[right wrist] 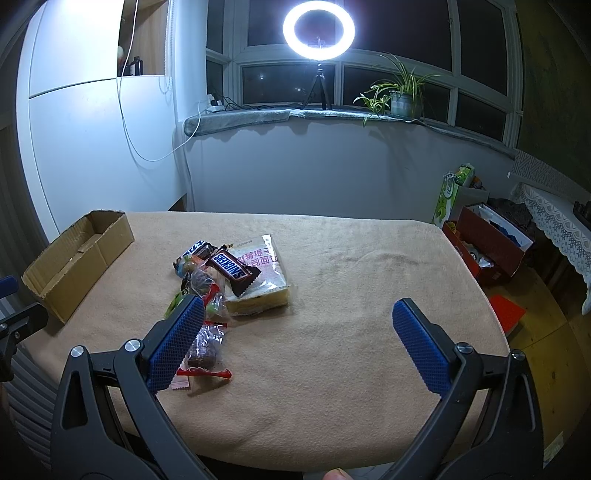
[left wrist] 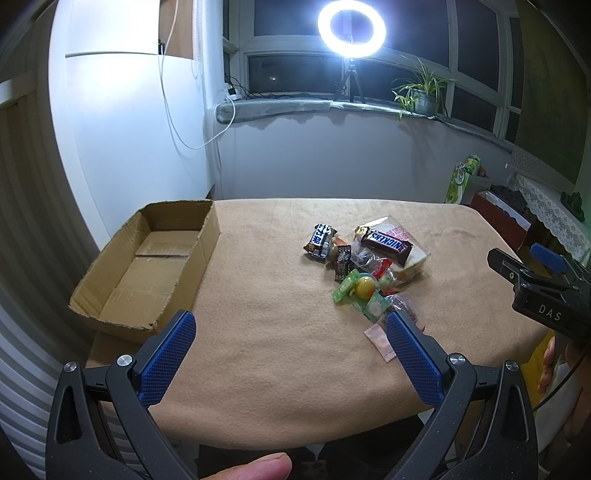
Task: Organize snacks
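A pile of snacks lies on the tan cloth table (left wrist: 258, 350): a Snickers bar (left wrist: 385, 243) on a clear bread packet (left wrist: 410, 254), a blue-white bar (left wrist: 320, 239), a green candy with a yellow ball (left wrist: 360, 290) and a pink sachet (left wrist: 380, 341). An empty cardboard box (left wrist: 147, 266) stands at the table's left edge. My left gripper (left wrist: 291, 325) is open and empty above the near table, its right finger beside the pile. My right gripper (right wrist: 299, 314) is open and empty; its left finger overlaps the pile, near a dark red-ended candy (right wrist: 205, 350). The Snickers bar (right wrist: 232, 271) and box (right wrist: 74, 258) also show there.
A ring light on a tripod (left wrist: 351, 33) and a potted plant (left wrist: 423, 94) stand on the windowsill behind. Red boxes and a green bag (right wrist: 480, 247) sit on the floor to the right of the table. A white cabinet (left wrist: 122, 110) stands at left.
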`<action>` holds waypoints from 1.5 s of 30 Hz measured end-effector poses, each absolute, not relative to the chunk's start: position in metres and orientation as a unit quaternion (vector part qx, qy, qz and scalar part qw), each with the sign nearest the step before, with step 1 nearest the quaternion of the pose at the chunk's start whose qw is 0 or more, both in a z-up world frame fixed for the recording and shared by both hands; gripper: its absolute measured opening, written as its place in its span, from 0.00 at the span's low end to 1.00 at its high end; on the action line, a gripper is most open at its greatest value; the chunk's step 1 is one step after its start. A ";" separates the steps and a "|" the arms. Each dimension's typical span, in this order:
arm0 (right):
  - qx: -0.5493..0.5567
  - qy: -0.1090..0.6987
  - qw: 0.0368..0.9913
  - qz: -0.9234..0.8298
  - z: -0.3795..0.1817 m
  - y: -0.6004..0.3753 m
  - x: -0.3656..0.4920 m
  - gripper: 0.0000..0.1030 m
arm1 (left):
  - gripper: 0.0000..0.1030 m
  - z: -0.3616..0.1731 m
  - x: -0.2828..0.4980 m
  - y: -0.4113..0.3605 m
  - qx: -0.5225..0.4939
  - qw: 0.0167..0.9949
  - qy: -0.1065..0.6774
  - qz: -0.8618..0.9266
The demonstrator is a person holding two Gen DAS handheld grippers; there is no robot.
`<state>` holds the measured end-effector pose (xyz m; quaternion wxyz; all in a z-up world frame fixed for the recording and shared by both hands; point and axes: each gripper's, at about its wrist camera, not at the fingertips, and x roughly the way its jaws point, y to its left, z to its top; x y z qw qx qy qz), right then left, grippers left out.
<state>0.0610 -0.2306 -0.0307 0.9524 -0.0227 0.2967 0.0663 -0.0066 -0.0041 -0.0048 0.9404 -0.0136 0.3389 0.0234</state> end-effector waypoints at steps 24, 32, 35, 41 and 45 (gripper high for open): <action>-0.034 0.394 0.916 0.071 -0.117 -0.235 0.077 1.00 | 0.99 -0.081 0.022 -0.030 -0.001 0.911 0.412 -0.018; -0.030 0.419 0.904 0.081 -0.162 -0.241 0.084 1.00 | 1.00 -0.125 0.047 -0.030 0.017 0.897 0.442 -0.024; -0.030 0.402 0.911 0.087 -0.165 -0.243 0.078 1.00 | 1.00 -0.129 0.044 -0.024 -0.002 0.901 0.433 -0.037; -0.039 0.346 0.934 0.085 -0.166 -0.242 0.062 1.00 | 1.00 -0.135 0.030 -0.018 -0.014 0.927 0.371 -0.050; -0.026 0.360 0.928 0.096 -0.158 -0.242 0.071 1.00 | 1.00 -0.134 0.025 -0.017 0.003 0.930 0.363 -0.061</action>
